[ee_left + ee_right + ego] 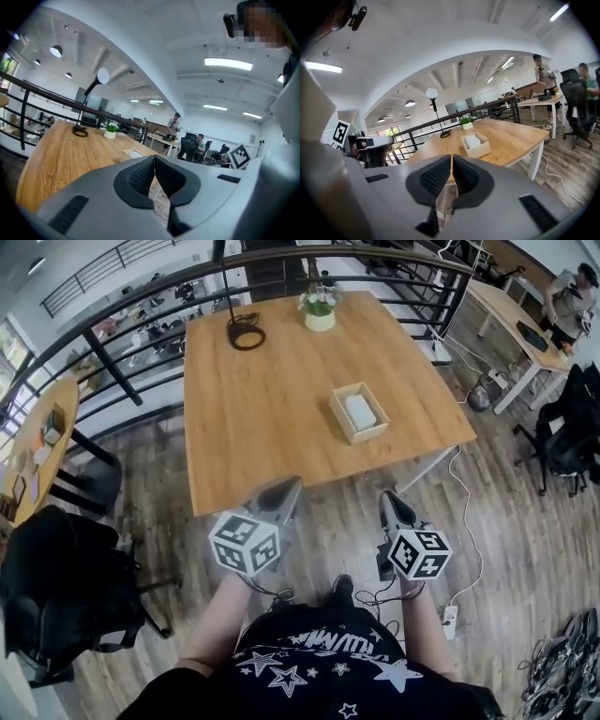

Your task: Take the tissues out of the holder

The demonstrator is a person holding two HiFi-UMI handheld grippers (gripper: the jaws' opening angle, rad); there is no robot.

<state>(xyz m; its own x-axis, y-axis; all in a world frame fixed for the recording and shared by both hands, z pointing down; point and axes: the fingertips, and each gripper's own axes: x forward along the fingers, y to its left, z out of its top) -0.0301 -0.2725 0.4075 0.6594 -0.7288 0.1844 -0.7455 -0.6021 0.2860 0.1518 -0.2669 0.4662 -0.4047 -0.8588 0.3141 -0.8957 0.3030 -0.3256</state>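
A shallow wooden holder (341,412) sits on the right half of the wooden table (253,418), with a white stack of tissues (361,412) inside. The right gripper view shows the holder (478,151) and tissues (473,140) ahead of the jaws. In the left gripper view the holder (133,153) is small, just beyond the jaws. My left gripper (286,487) and right gripper (390,499) are both held over the floor, short of the table's near edge. Both are shut with nothing between the pads (140,176) (437,177).
A potted plant (320,307) and a lamp base with a coiled cable (246,334) stand at the table's far side. A black railing (122,371) runs behind. A black chair (56,587) is at my left, and a power strip (450,620) and cable lie on the floor at my right.
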